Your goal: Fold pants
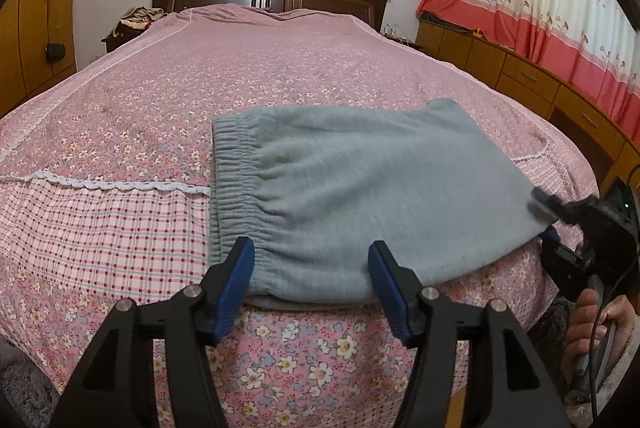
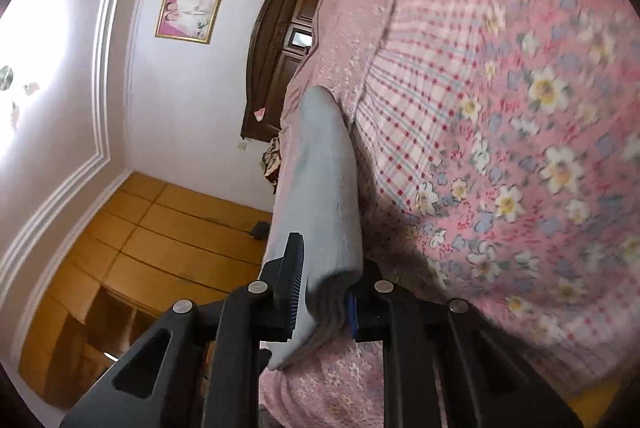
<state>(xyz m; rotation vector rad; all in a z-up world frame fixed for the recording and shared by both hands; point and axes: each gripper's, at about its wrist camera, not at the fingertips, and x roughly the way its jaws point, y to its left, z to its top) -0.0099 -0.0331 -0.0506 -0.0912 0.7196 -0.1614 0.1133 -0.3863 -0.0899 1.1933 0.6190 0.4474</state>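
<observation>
**Folded grey sweatpants at bed foot: right end pinched**

Grey sweatpants [image 1: 360, 195] lie folded on the floral bedspread [image 1: 160, 99], near its foot edge, elastic waistband [image 1: 236, 179] toward the left. Left gripper [image 1: 311, 286]: jaws wide, straddling the near edge of the pants, gripping nothing. Right gripper [image 2: 322, 302]: jaws narrow, clamped on the stacked layers at the end opposite the waistband. Judgement: keep all layers in the pinch, move slowly, and align edges with the waistband.
</observation>
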